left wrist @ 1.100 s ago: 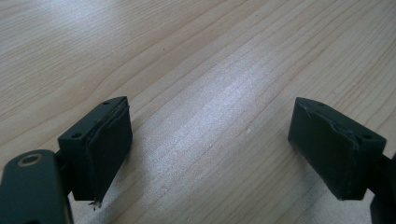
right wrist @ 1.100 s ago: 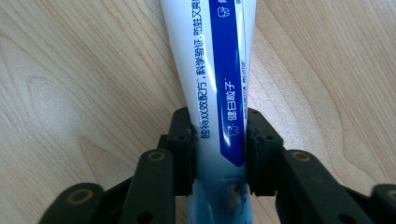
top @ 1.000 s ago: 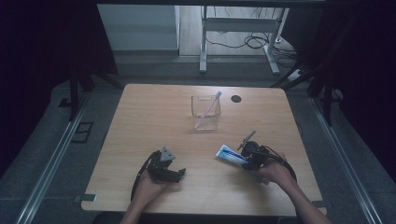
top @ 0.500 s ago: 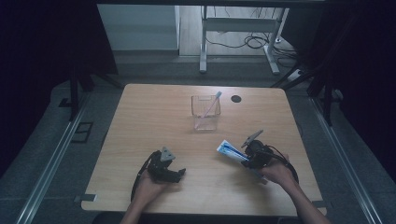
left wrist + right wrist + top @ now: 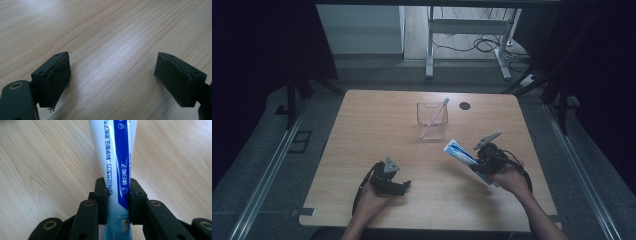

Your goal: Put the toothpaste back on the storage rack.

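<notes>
A white and blue toothpaste tube [image 5: 117, 157] is clamped between the two black jaws of my right gripper [image 5: 118, 195], which is shut on it. In the high view that right gripper [image 5: 479, 162] holds the toothpaste tube [image 5: 458, 150] lifted off the wooden table [image 5: 377, 125] at the right front, the tube's far end pointing toward a clear plastic cup [image 5: 432, 120]. A toothbrush [image 5: 441, 110] leans inside the cup. My left gripper [image 5: 112, 80] stands open just above bare wood. That left gripper [image 5: 399, 187] rests at the left front of the table.
A small black round mark [image 5: 465, 105] lies on the table behind the cup on the right. A white metal frame [image 5: 467, 30] and cables stand on the floor beyond the far edge. Dark floor surrounds the table.
My right gripper has risen a little with the toothpaste tube, whose far end now tilts up off the table. The left gripper has kept still.
</notes>
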The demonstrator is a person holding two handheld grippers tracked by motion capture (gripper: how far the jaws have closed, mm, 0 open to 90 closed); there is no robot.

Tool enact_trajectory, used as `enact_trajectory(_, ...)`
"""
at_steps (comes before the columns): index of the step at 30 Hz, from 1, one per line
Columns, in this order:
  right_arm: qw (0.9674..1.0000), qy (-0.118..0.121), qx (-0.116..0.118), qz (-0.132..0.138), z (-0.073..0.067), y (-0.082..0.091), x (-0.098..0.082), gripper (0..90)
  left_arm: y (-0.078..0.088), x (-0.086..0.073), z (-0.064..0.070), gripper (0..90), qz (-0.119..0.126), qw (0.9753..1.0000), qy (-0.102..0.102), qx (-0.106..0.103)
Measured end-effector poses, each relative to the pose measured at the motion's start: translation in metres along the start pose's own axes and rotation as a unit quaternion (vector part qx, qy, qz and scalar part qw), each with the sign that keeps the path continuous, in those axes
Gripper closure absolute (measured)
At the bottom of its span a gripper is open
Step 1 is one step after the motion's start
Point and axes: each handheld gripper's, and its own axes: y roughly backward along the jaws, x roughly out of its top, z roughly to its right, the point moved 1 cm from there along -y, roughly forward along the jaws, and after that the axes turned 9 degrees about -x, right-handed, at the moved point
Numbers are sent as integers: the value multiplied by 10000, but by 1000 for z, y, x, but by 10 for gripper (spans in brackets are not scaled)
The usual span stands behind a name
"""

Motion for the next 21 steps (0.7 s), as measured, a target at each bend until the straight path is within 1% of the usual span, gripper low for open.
enact_trajectory(1,10000,0,0,0,0,0,0,725,0,0,0,137,0,10000,0,0)
enact_trajectory(2,9999,-49,23,92,1,2,3,725,0,0,0,136,4,10000,2,-2)
enact_trajectory(5,9994,-189,173,249,3,6,7,725,0,0,0,137,20,10000,25,1)
enact_trajectory(6,9994,-189,173,249,3,6,7,725,0,0,0,137,20,10000,25,1)
enact_trajectory(7,9990,-245,194,324,3,9,10,725,0,0,0,137,21,10000,30,1)
enact_trajectory(8,9988,-252,203,380,4,9,11,725,0,0,0,137,22,10000,31,0)
enact_trajectory(9,9988,-252,203,380,4,9,11,725,0,0,0,137,22,10000,31,0)
enact_trajectory(11,9981,-305,220,493,5,12,16,726,0,0,0,137,19,10000,17,0)
enact_trajectory(21,9954,-487,222,795,12,19,32,726,0,0,0,137,19,10000,18,2)
